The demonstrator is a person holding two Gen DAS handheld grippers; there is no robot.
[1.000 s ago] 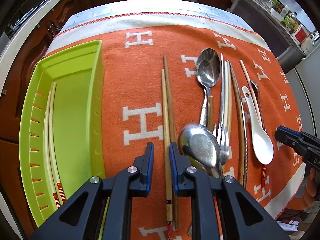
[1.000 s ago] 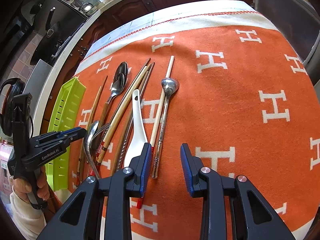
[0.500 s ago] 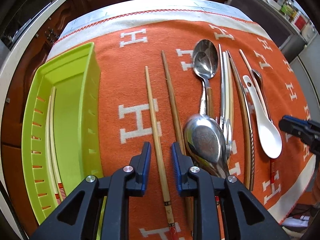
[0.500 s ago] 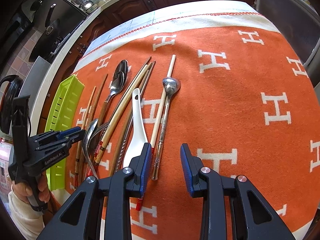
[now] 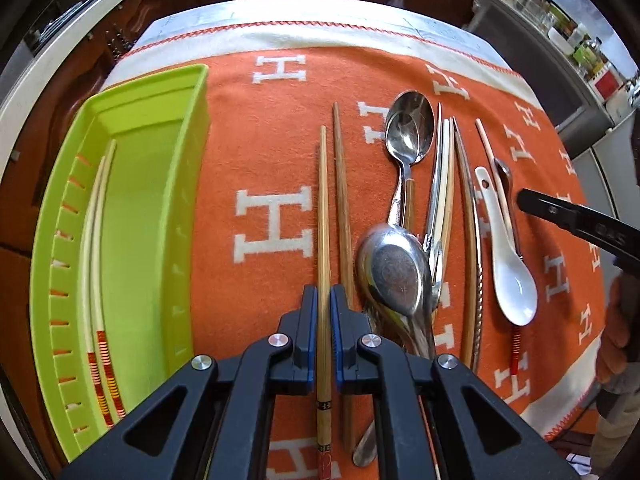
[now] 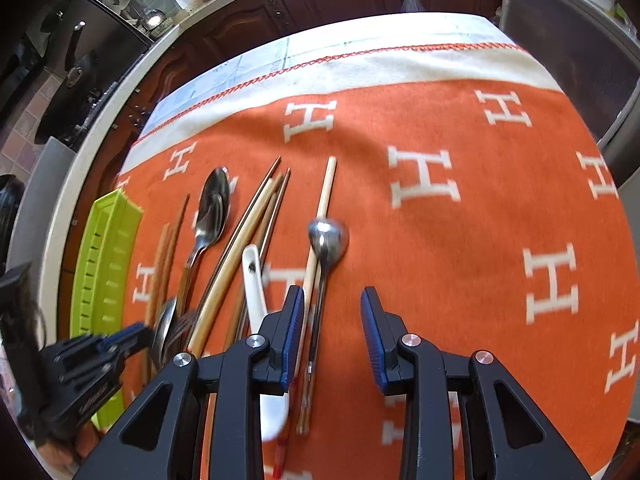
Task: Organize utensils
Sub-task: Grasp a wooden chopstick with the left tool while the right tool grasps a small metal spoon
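My left gripper is shut on a light bamboo chopstick that lies lengthwise on the orange cloth; its darker twin lies just to the right. The lime green tray stands to the left and holds two white chopsticks. Right of the gripper lie steel spoons, more chopsticks and a white ceramic spoon. My right gripper is open above a small steel spoon and a pale chopstick. The left gripper shows in the right wrist view.
The orange blanket with white H letters covers the table, and its right half holds no utensils. Dark cabinets and a counter stand beyond the far edge. The right gripper's black body reaches in at the right of the left wrist view.
My left gripper has closed on the light chopstick, which has swung straight between the fingers. The right gripper has moved forward and a little right over the small steel spoon.
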